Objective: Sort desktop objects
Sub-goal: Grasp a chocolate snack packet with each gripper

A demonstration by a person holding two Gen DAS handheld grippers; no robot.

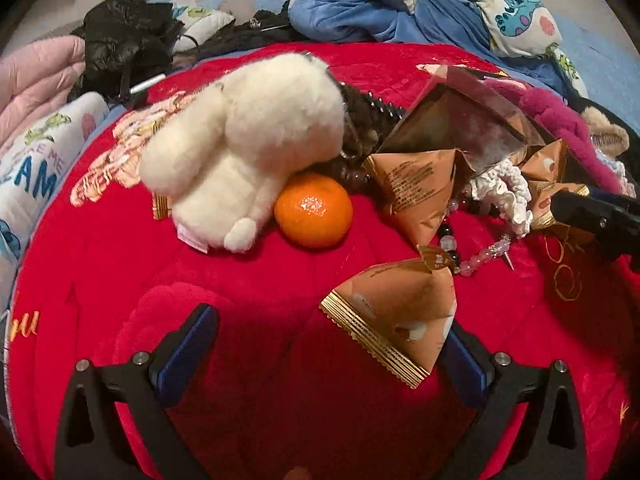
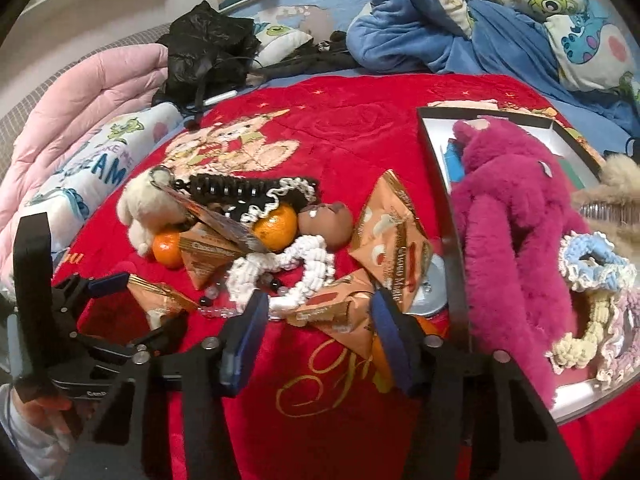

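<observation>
Two grippers hang over a red blanket [image 1: 280, 400] strewn with small things.

In the left wrist view, the left gripper [image 1: 330, 324] has its fingers spread wide. A triangular snack packet [image 1: 392, 312] lies by its right finger and hides that fingertip, while the other finger stands clear of it over bare blanket. Beyond sit a white plush toy [image 1: 240, 148], a mandarin [image 1: 314, 210] touching it, a bead bracelet [image 1: 480, 252] and a white crochet scrunchie [image 1: 504, 192]. Only one dark finger of the right gripper shows at the right edge.

The right wrist view adds a pink quilt [image 2: 80, 100] past the blanket's left edge. It also shows a second mandarin [image 2: 276, 226], a brown bear head [image 2: 326, 222] and, at the right, a shallow tray [image 2: 456, 264]. The tray holds a magenta plush bear [image 2: 520, 208] and a pale blue scrunchie [image 2: 592, 256].

The right gripper [image 2: 320, 320] has its fingers part-way apart with a second snack packet [image 2: 336, 316] between them. The right pad is against the packet, and a gap remains at the left pad.

Bare blanket lies near both cameras and beyond the pile. The tray's rim sits just beside the right gripper's right finger.
</observation>
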